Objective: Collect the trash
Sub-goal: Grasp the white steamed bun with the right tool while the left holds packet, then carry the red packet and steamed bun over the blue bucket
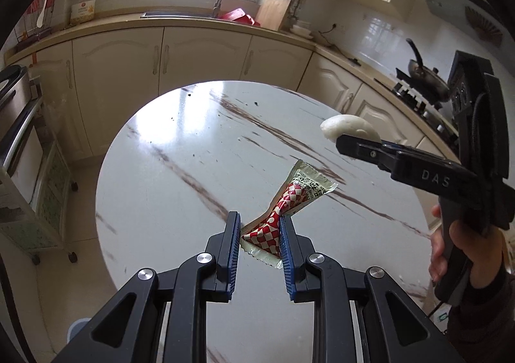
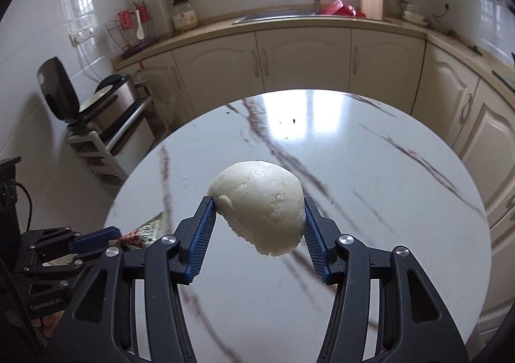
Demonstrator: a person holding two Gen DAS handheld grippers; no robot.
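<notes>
A red-and-white checked snack wrapper (image 1: 289, 198) is pinched at its twisted middle by my left gripper (image 1: 260, 218), which is shut on it and holds it above the round marble table (image 1: 193, 153). The wrapper's printed clear end sticks out past the fingertips. A white steamed bun (image 2: 257, 189) sits squeezed between the blue pads of my right gripper (image 2: 258, 200), lifted off the table. In the left wrist view the right gripper (image 1: 346, 141) holds the bun (image 1: 347, 126) over the table's right side. In the right wrist view the left gripper (image 2: 112, 234) and the wrapper (image 2: 141, 234) show at the lower left.
Small dark crumbs (image 2: 293, 120) lie near the table's far edge. Cream cabinets (image 1: 161, 57) and a counter with a sink (image 2: 276, 15) run behind. A stove with a pan (image 1: 425, 76) is at the right. A trolley with an appliance (image 2: 106, 105) stands at the left. A person's hand (image 1: 463, 243) grips the right handle.
</notes>
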